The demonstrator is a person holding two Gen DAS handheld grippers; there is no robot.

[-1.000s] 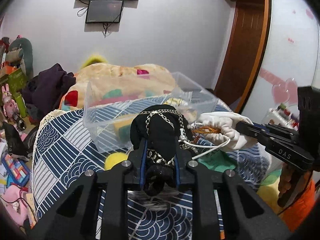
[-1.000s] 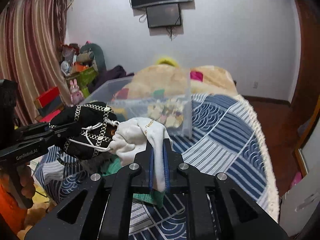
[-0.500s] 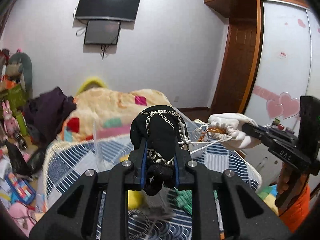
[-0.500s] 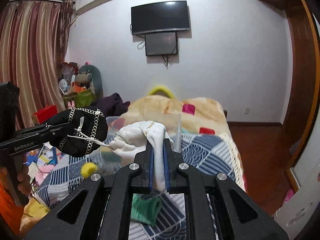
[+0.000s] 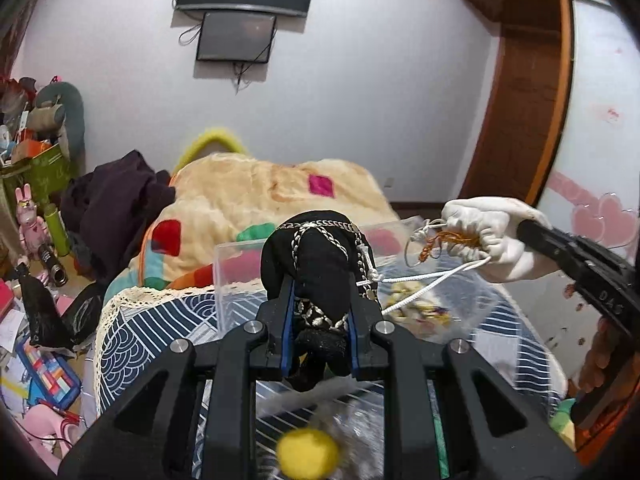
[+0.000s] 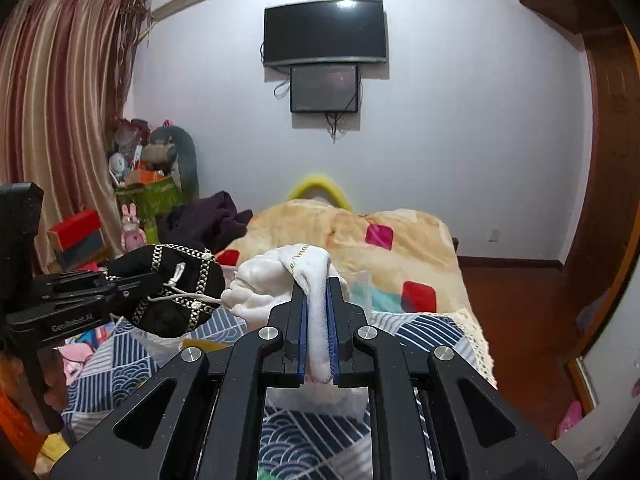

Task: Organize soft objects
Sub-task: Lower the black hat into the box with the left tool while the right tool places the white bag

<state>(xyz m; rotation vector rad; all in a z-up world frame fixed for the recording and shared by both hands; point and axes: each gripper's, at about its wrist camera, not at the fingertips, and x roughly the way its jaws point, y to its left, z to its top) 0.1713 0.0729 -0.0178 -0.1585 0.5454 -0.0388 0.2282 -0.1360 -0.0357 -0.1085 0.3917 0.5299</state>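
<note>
My left gripper is shut on a black pouch with silver braid and holds it in the air above the bed. My right gripper is shut on a white drawstring pouch; that pouch shows at the right of the left wrist view. A white cord runs between the two pouches and links them. The black pouch shows at the left of the right wrist view. A clear plastic bin sits on the bed behind and below the pouches.
The bed has a blue wave-pattern cover and a beige blanket. A yellow ball lies near my left gripper. Toys and boxes crowd the floor at the left. A wooden wardrobe stands at the right.
Both grippers have risen with their pouches, so the bin and bed now sit lower in view. The two pouches stay tied together by the cord, slightly further apart.
</note>
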